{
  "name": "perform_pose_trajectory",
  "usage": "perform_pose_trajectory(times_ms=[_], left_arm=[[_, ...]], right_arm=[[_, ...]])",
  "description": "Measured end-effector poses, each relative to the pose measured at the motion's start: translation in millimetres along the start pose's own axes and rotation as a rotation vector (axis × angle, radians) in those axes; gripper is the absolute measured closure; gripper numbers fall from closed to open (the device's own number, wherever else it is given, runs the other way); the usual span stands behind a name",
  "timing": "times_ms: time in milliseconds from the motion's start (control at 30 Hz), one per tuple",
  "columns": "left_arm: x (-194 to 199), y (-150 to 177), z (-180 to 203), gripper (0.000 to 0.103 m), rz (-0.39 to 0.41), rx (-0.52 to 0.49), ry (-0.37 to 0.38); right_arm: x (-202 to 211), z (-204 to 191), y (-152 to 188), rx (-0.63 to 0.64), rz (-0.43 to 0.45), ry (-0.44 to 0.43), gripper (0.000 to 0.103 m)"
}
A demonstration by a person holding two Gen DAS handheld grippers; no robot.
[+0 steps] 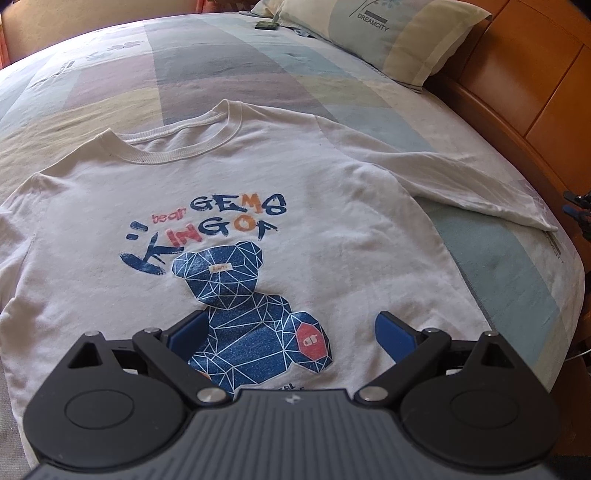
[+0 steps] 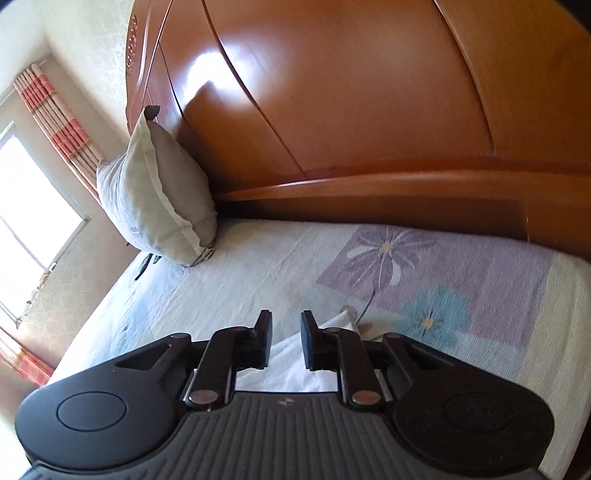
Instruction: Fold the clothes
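A white long-sleeved T-shirt (image 1: 332, 192) printed with a blue geometric bear (image 1: 240, 314) is laid face up on the bed (image 1: 221, 66), its neckline directed toward the far side and one sleeve (image 1: 480, 184) stretched out toward the wooden headboard (image 1: 517, 74), close to the mattress edge; a pillow (image 1: 388, 33) is propped against that headboard. The left tool (image 1: 291, 332) is positioned above the lower part of the print with its jaws spread wide, and nothing is gripped between them. The right tool (image 2: 286, 339) is seen in its own view with the jaws parted only narrowly; the gap between the pads is clear and no cloth is pinched, while a strip of white fabric (image 2: 295, 369) is visible on the bedsheet (image 2: 258, 266) below and behind the fingers. No fold is yet evident in the body of the garment, so the task is judged to be at an early stage. Several faults are to be anticipated. If the right tool is closed without first being lowered onto the fabric, an empty grasp is likely, since the cloth lies beneath the pads and not between them. If only one layer of the sleeve is caught, the sleeve may twist and the fold line may be skewed. The bedsheet lies directly under the shirt, so it may be pinched together with the garment and dragged. The outstretched cuff could be pulled off the mattress edge if tugged sideways
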State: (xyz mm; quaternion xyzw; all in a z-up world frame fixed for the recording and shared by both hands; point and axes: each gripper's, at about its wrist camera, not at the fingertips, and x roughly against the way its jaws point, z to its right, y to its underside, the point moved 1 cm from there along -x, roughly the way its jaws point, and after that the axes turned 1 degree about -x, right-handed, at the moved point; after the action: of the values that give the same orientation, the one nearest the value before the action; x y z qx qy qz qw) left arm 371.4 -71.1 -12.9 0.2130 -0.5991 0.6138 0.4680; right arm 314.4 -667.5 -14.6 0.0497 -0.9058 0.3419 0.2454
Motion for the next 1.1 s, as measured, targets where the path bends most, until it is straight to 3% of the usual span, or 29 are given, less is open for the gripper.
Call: perform_pose_trajectory(times_ms=[67, 133, 233, 333, 367, 400, 433, 600, 767, 900, 1000, 1100], left_arm=[[-2.2, -0.3, 1.1, 0.007, -0.007, -0.001, -0.001], [-3.3, -0.1, 3.8, 0.007, -0.012, -0.012, 0.003], [-4.0, 0.5, 8.1, 0.007, -0.018, -0.033, 0.004], [-4.3, 1.6, 9.1, 0.007, -0.024, -0.037, 0.002], [-4.5, 2.0, 9.1, 0.007, -0.027, -0.037, 0.001], [-4.4, 2.4, 9.2, 0.007, -0.028, -0.037, -0.002], [-3.7, 2.7, 9.3, 0.007, -0.027, -0.038, -0.004], [0.2, 2.1, 7.0, 0.007, -0.016, -0.027, -0.017], [-2.2, -0.6, 5.6, 0.007, -0.010, -0.015, -0.016], [-6.6, -1.6, 8.4, 0.007, -0.015, -0.023, -0.008], [-7.8, -1.4, 9.7, 0.007, -0.020, -0.029, -0.010], [-9.0, -2.2, 8.6, 0.007, -0.024, -0.024, -0.016]], right_arm=[[-1.7, 3.0, 18.8, -0.036, -0.045, -0.016, 0.058], [-7.9, 7.1, 34.9, -0.066, -0.079, 0.008, 0.055], [-18.4, 20.4, 53.4, -0.148, -0.096, 0.040, 0.056], [-23.7, 37.1, 58.0, -0.274, -0.023, -0.023, 0.057], [-27.6, 38.6, 56.4, -0.286, -0.008, -0.020, 0.062], [-33.1, 38.2, 53.8, -0.279, 0.001, 0.000, 0.069], [-38.3, 37.2, 51.1, -0.271, 0.004, 0.022, 0.092], [-46.8, 11.5, 25.4, -0.167, 0.029, 0.028, 0.091], [-26.7, -16.4, -0.8, -0.022, 0.065, 0.032, 0.092], [-24.1, -8.0, -1.6, 0.007, -0.003, 0.121, 0.090], [-27.8, 0.2, 12.1, 0.054, -0.098, 0.269, 0.080], [-22.0, -9.9, 21.9, 0.117, -0.075, 0.316, 0.077]])
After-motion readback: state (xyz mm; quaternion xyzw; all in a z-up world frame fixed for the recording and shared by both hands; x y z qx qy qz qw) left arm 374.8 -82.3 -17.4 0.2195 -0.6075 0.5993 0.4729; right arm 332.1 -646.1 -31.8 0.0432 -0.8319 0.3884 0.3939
